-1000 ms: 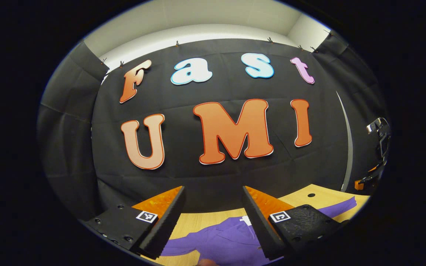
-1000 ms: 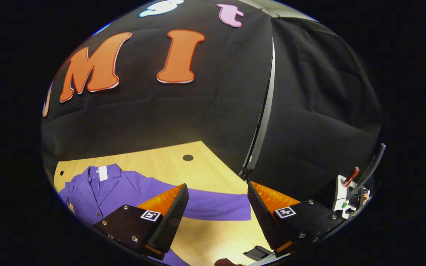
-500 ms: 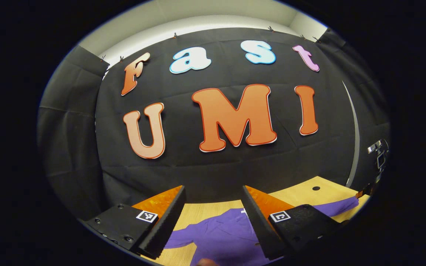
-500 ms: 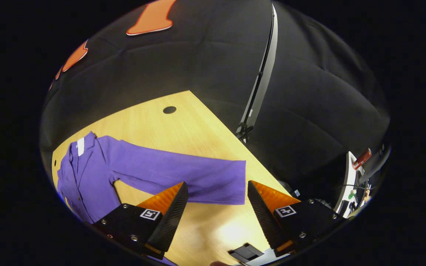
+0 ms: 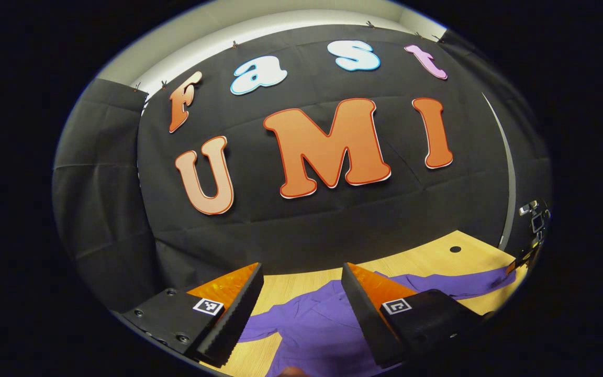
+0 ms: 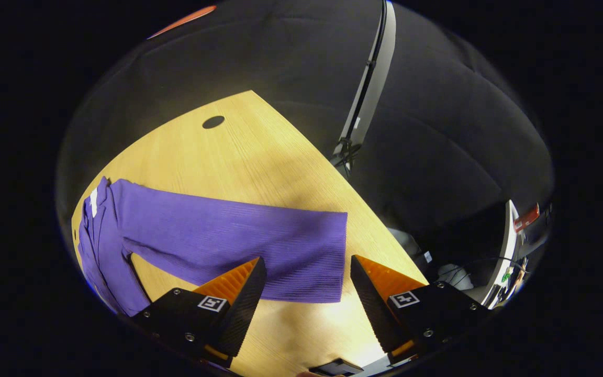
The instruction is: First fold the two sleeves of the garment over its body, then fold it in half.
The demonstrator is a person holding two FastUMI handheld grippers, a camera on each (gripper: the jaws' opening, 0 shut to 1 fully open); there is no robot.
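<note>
In the right gripper view, the right gripper [image 6: 301, 301] hangs above the wooden table [image 6: 259, 157] with its fingers spread wide and nothing between them. Just ahead of its fingertips lies one sleeve [image 6: 238, 243] of the purple garment [image 6: 108, 246], spread flat on the wood. The sleeve's long axis runs crosswise to the gripper, from the shoulder far off to the gripper's left to the straight-cut cuff [image 6: 333, 256], which sits just ahead of the gap between the fingers, a little toward the right finger. The cuff points to the gripper's right, toward the table's edge. The garment's body, with a white tag [image 6: 93, 195] at the collar, lies well to the left. A round hole [image 6: 213, 122] in the tabletop sits farther ahead.

In the left gripper view, the left gripper [image 5: 301, 303] is also open and empty, tilted up toward the booth's wall, with the table low in view. The garment [image 5: 312, 330] lies below and just beyond its fingertips, body between the fingers; one sleeve [image 5: 453, 285] stretches away to the gripper's right, another [image 5: 257, 330] reaches toward the left finger.
</note>
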